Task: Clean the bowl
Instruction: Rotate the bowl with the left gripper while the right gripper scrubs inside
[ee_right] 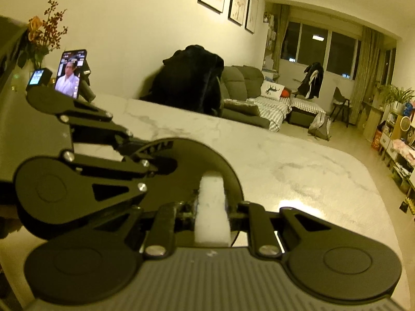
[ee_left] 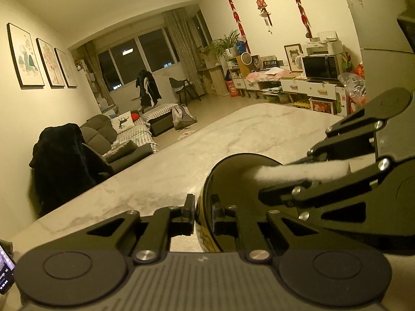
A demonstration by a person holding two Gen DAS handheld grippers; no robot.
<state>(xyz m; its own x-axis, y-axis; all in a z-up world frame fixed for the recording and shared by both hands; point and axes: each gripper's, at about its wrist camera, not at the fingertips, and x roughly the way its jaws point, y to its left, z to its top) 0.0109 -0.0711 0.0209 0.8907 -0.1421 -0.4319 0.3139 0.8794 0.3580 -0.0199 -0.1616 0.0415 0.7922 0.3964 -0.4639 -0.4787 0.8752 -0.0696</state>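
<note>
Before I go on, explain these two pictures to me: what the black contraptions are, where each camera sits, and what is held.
They are two hand-held grippers, each with a camera looking along its fingers. The left camera shows the left gripper clamping the rim of a black bowl, which is tilted above a marble table. The right camera shows the right gripper squeezing a white sponge that reaches into the bowl. A phone stands propped at the table's far corner.

Marble table (ee_left: 212,140); phone (ee_right: 70,73) propped upright near flowers (ee_right: 42,36); sofa (ee_right: 246,90) beyond.
</note>
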